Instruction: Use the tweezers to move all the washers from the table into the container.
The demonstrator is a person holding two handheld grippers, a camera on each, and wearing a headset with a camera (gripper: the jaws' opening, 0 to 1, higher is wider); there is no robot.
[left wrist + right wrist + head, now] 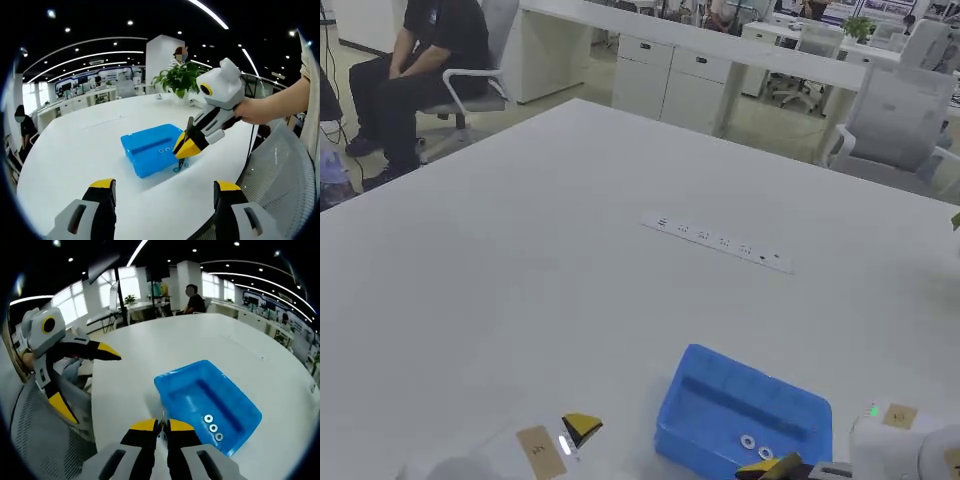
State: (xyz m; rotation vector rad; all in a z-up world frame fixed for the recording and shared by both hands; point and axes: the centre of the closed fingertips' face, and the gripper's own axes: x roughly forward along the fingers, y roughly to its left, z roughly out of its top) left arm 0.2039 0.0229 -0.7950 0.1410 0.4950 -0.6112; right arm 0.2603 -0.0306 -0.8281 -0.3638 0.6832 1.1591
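Note:
A blue container (740,412) stands near the table's front edge, with washers (748,441) lying inside it. In the right gripper view, three washers (213,427) sit in a row in the container (200,390). My right gripper (161,426) is shut on thin tweezers (162,416), whose tips point down at the table beside the container's near corner. The left gripper view shows the right gripper (192,142) holding the tweezers (180,164) just in front of the container (150,147). My left gripper (165,195) is open with nothing in it, left of the container (582,430).
A white power strip (718,242) lies across the middle of the table. A seated person (420,60) is at the far left, with desks and chairs behind. A mesh chair (280,185) stands at the table's near edge, and a plant (177,80) at its end.

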